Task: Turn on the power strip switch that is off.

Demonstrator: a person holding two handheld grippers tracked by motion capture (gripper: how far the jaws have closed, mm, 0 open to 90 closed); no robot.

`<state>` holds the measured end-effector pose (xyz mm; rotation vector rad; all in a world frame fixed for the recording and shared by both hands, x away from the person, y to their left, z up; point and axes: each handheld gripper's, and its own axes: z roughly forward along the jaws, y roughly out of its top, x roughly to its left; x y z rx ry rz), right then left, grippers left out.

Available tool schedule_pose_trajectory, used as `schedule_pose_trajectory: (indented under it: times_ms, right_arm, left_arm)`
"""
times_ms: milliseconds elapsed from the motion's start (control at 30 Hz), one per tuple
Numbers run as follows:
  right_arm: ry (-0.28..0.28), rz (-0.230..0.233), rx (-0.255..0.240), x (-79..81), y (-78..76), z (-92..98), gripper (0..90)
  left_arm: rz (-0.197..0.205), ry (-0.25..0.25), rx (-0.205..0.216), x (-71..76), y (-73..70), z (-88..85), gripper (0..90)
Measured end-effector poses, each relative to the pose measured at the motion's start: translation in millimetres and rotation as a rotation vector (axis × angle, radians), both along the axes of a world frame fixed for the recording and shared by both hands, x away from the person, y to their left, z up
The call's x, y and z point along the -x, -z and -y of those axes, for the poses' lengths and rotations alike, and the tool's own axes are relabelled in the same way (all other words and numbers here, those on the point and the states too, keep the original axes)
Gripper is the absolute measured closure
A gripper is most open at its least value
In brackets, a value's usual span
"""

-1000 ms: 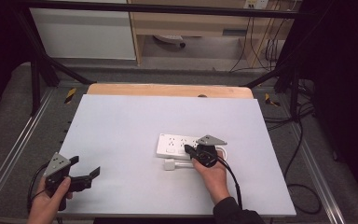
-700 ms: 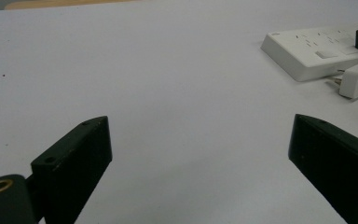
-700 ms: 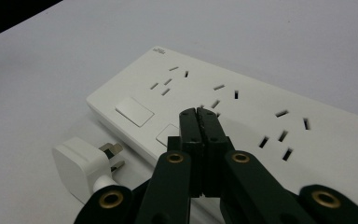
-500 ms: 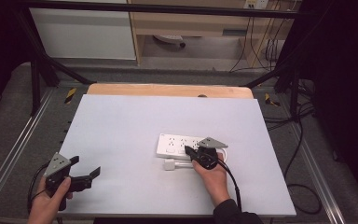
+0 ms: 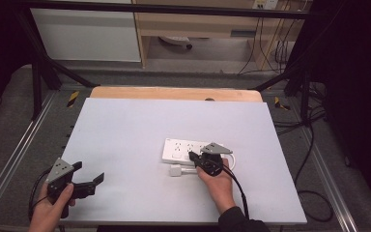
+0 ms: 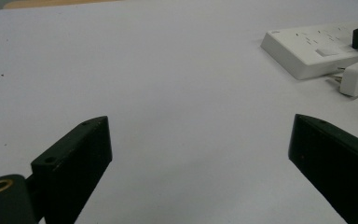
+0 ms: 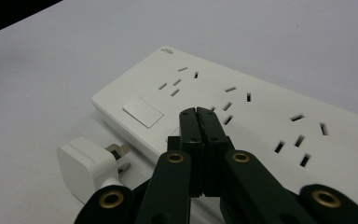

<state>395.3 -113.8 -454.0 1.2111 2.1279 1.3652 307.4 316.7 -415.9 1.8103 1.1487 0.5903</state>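
Pale grey rectangular worktop (image 5: 140, 125), a strip of light wood showing along its far edge. White plastic oblong power strip (image 5: 183, 150), several socket groups and one flat rocker switch on its top face, lies flat right of the worktop's centre, long side parallel to the near edge. White plastic plug adapter (image 5: 176, 171), metal pins bare, lies on its side just beside the strip's near long edge, on the strip's switch end; whether the two touch cannot be told. Right gripper (image 5: 192, 156), black with a grey three-cornered plate on top and a black cable trailing toward the near edge, is held in the person's right hand (image 5: 218, 182); in the right gripper view its jaws are pressed together with nothing between them, tips over the strip's top face near the switch, contact with the surface unclear. Left gripper (image 5: 88, 174), same make, held in the person's left hand (image 5: 52, 209) at the near left corner of the worktop, well apart from the strip; jaws spread wide, nothing between them, bare worktop ahead. Between the left gripper and the strip, open surface. Beyond the far edge: dark metal frame, grey floor, white cabinet, cables hanging at the far right.
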Motion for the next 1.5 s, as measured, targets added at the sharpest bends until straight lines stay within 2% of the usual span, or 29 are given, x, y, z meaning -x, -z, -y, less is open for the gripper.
schedule_pose_trajectory:
  times_ms: [667, 1400, 1500]
  right_arm:
    - [0.0, 0.026, 0.003, 2.1, 2.1, 0.1, 90.0]
    - [0.007, 0.031, 0.012, 3.3, 2.2, -0.9, 90.0]
    - [0.018, 0.03, 0.032, 3.7, 1.9, 0.3, 90.0]
  left_arm:
    - [-0.006, -0.002, 0.003, -0.3, 1.0, 0.5, 6.1]
    - [-0.009, 0.001, 0.0, -0.3, 1.5, 0.7, 6.1]
    - [-0.009, 0.001, 0.0, -0.3, 1.5, 0.7, 6.1]
